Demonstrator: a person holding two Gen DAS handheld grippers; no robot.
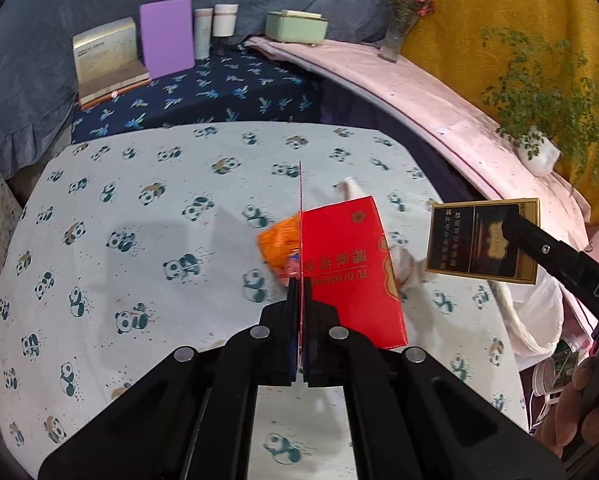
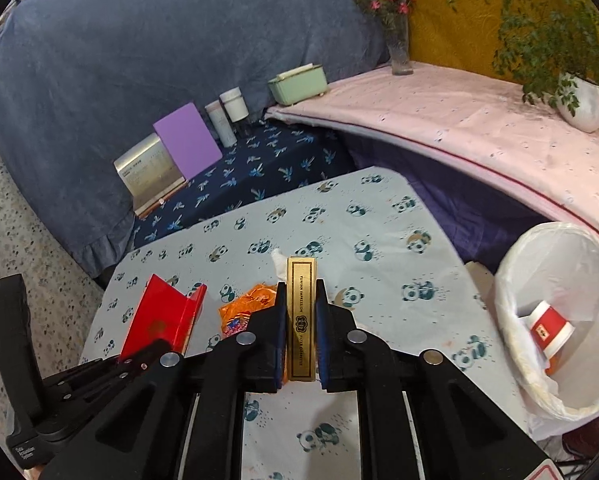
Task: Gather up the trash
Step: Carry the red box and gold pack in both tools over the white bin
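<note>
My left gripper is shut on the thin flap of a flattened red cigarette carton, which hangs above the panda-print tablecloth. My right gripper is shut on a black-and-gold cigarette pack, held edge-on between the blue pads; the same pack shows at the right of the left wrist view. An orange wrapper and a crumpled white tissue lie on the cloth beneath. The red carton and the left gripper appear at the lower left of the right wrist view.
A bin lined with a white bag stands right of the table and holds a red-and-white paper cup. Behind are a purple board, a silver box, white jars, a green box, a flower vase and a potted plant.
</note>
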